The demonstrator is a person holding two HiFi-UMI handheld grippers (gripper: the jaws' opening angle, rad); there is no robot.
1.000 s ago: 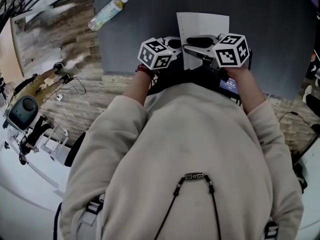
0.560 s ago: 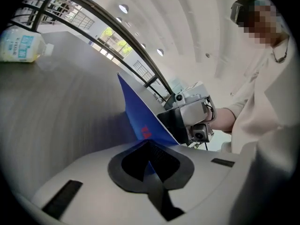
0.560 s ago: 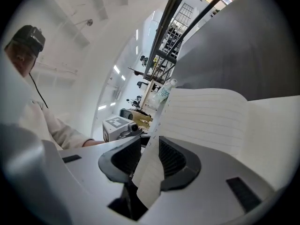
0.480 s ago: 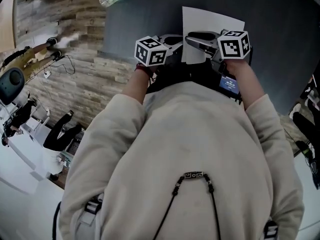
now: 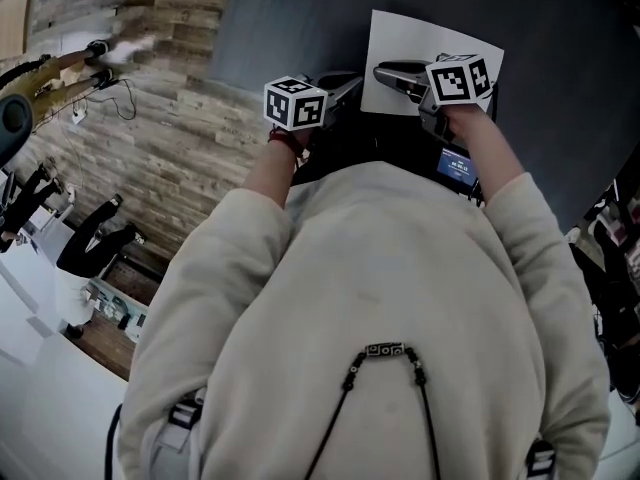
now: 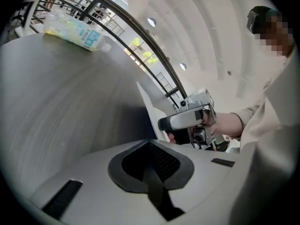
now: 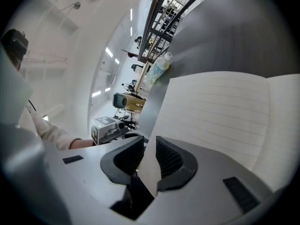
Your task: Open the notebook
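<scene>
The notebook lies open on the dark grey table, showing a white lined page. My right gripper reaches over the page's near left edge. Its jaws are closing, with the lifted sheet standing in the gap between the ribbed pads. My left gripper hovers just left of the notebook, shut, with nothing between its pads. The left gripper view shows the page edge raised and the right gripper beside it.
A clear plastic bottle lies on its side at the far left of the table, also in the right gripper view. Wood floor runs along the table's left side, with equipment and cables there.
The right gripper has slid farther onto the white page and its jaws have narrowed. The left gripper has rolled and lifted a little beside the notebook. The head view has swung, and the bottle has left it.
</scene>
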